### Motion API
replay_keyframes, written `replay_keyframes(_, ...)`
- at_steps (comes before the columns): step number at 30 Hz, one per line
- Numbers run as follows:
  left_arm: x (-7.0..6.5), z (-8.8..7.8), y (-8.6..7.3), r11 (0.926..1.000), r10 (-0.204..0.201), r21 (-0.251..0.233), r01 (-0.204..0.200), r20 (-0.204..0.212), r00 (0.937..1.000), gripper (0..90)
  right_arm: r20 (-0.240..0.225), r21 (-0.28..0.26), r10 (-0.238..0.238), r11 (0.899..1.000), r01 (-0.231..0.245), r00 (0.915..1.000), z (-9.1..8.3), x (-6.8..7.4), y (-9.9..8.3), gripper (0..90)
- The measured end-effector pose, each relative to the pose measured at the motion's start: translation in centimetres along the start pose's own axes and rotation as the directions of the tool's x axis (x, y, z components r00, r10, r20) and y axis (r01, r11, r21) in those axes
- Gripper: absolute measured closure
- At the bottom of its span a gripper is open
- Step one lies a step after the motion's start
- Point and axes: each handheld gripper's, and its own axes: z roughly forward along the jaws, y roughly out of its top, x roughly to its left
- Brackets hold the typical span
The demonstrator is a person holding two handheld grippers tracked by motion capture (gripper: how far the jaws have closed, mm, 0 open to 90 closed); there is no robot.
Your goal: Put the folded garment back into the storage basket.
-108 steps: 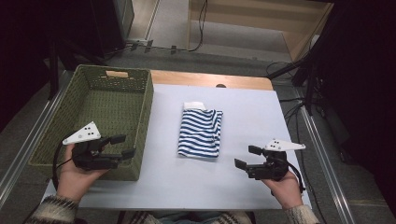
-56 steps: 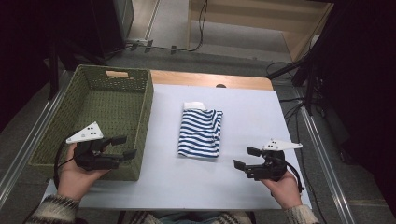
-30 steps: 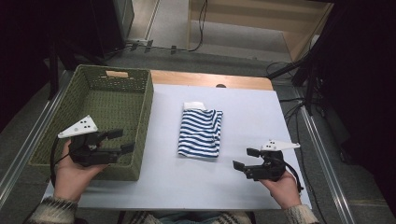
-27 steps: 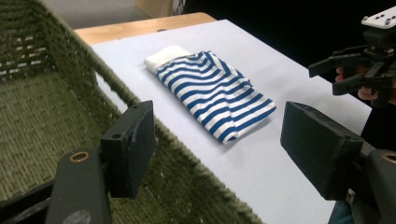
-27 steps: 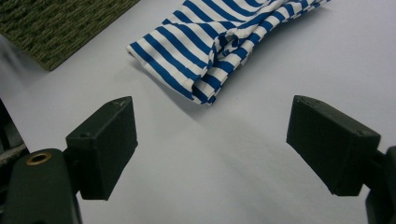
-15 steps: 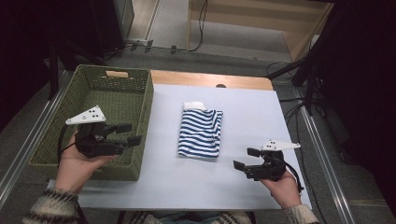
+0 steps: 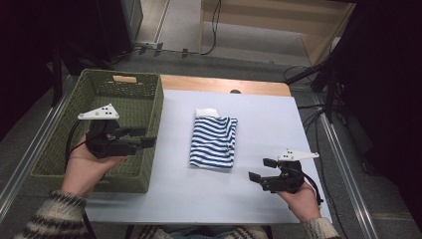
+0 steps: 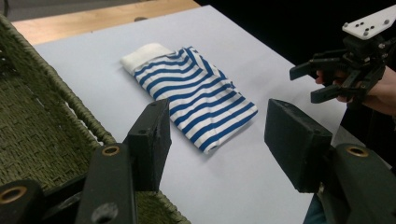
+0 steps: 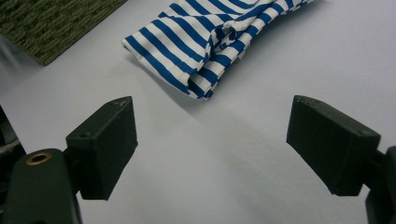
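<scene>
While the folded striped cloth (image 7: 214, 141) lies mid-table with its long axis running away from the person, the right gripper (image 7: 263, 170), gaping and empty, sits nearer than the left gripper (image 7: 143, 137), whose empty jaws have just been closing over the basket (image 7: 149, 174).

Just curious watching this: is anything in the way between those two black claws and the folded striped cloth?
Nothing visible: bare table lies between the blue-and-white striped folded cloth and both the left gripper and right gripper.

White table (image 7: 259, 199): striped cloth (image 7: 214, 142) centre, green basket (image 7: 149, 164) left edge.
</scene>
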Motion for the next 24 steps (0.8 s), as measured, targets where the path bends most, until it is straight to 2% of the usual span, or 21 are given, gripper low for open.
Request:
replay_keyframes(3, -0.1, 0.4, 0.4, 0.9998, 0.017, 0.011, -0.017, -0.001, 0.9999, 39.8, -0.001, 0.004, 0.002, 1.0, -0.002, 1.0, 0.0, 0.0, 0.0, 14.6)
replay_keyframes(4, -0.2, 0.6, 0.5, 0.9998, 0.013, 0.011, -0.013, -0.006, 0.9999, 34.0, -0.001, 0.005, 0.001, 1.0, -0.001, 1.0, 0.0, 0.0, 0.0, 14.6)
replay_keyframes(6, -0.1, 0.8, 0.7, 0.9999, 0.0, 0.013, 0.001, -0.012, 0.9999, 32.3, 0.0, 0.004, 0.0, 1.0, 0.0, 1.0, 0.0, 0.0, 0.0, 14.6)
replay_keyframes(9, -0.1, 1.1, 1.0, 0.9999, 0.006, -0.011, -0.007, -0.013, 0.9999, 32.2, 0.001, 0.005, -0.002, 1.0, 0.002, 1.0, 0.0, 0.1, 0.0, 14.6)
replay_keyframes(10, -0.1, 1.2, 1.1, 0.9999, 0.007, -0.01, -0.007, -0.008, 0.9999, 31.8, 0.0, 0.005, -0.004, 1.0, 0.004, 1.0, 0.1, 0.1, 0.0, 14.6)
replay_keyframes(14, 0.1, 1.8, 1.6, 0.9997, -0.015, 0.022, 0.014, 0.057, 0.9983, 30.8, 0.002, 0.008, -0.011, 1.0, 0.011, 0.9999, 0.1, 0.1, 0.0, 14.6)
replay_keyframes(19, -0.1, 2.5, 2.0, 0.9987, -0.002, 0.051, -0.001, 0.061, 0.9981, 32.7, 0.001, 0.007, -0.013, 1.0, 0.013, 0.9999, 0.1, 0.0, 0.0, 14.6)
replay_keyframes(24, -0.3, 3.0, 2.4, 0.9984, 0.004, 0.056, -0.008, 0.071, 0.9975, 36.0, -0.001, 0.006, -0.012, 1.0, 0.012, 0.9999, 0.1, 0.1, -0.1, 14.6)
